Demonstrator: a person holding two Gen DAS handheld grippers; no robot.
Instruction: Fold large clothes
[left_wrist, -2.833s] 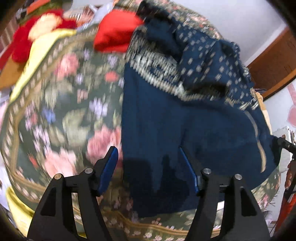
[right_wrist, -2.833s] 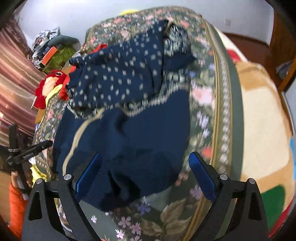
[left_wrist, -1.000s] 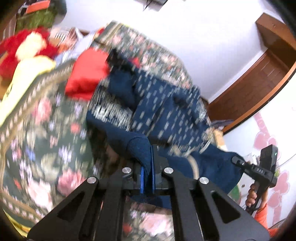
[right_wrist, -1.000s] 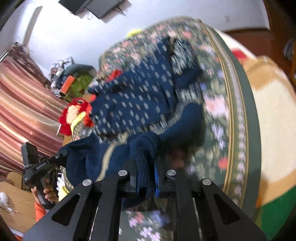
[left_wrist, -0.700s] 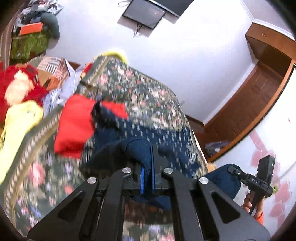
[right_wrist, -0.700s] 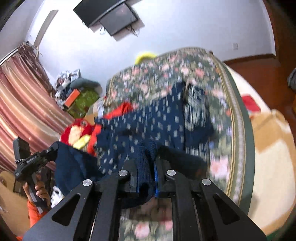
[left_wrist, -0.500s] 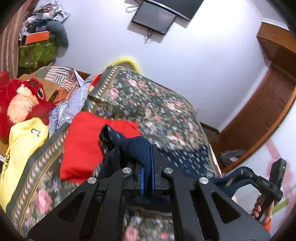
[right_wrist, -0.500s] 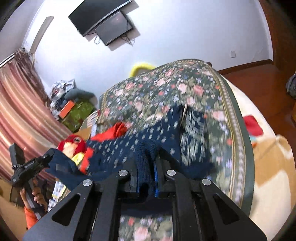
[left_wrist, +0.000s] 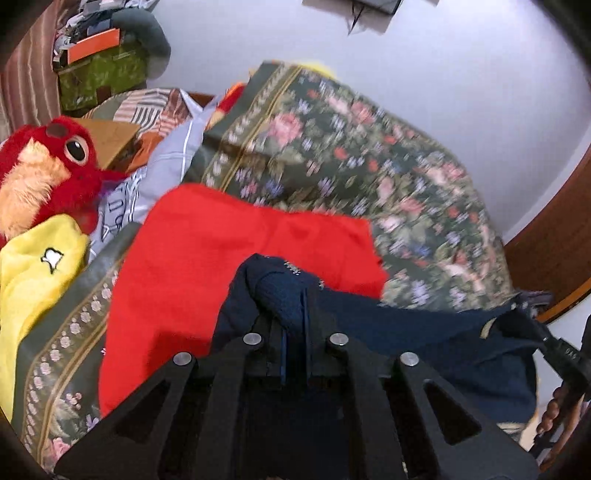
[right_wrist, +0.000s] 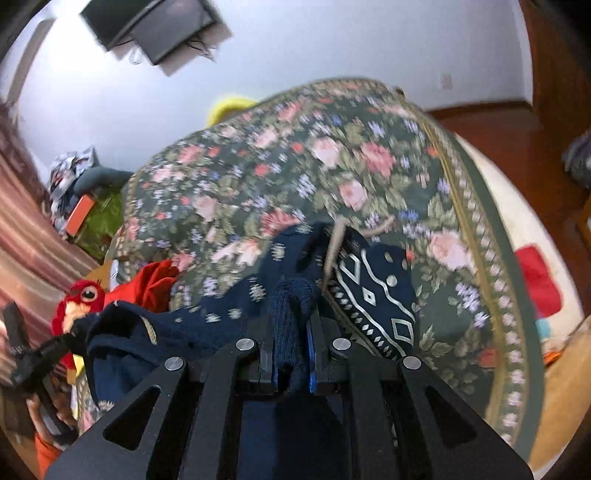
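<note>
A navy knitted garment (left_wrist: 406, 332) with white dots and a patterned band (right_wrist: 373, 299) lies on the floral bed cover (left_wrist: 369, 166). My left gripper (left_wrist: 293, 332) pinches a bunched edge of it above a red cloth (left_wrist: 229, 266); its jaws are opening slightly, and the knit still sits between the pads. My right gripper (right_wrist: 291, 332) is shut on the other bunched edge. The fabric stretches taut between the two grippers. Each gripper shows at the edge of the other's view, the right gripper (left_wrist: 554, 347) and the left gripper (right_wrist: 40, 354), each held by a hand.
A red plush toy (left_wrist: 48, 173) and a yellow cloth (left_wrist: 33, 266) lie at the bed's left side, with boxes and clutter behind. A cream blanket (right_wrist: 535, 258) hangs off the right side. A screen (right_wrist: 155, 26) hangs on the white wall.
Both grippers took hold of the garment's near edge, lifted it and carried it across the bed toward the far end. The dotted upper part is now mostly covered.
</note>
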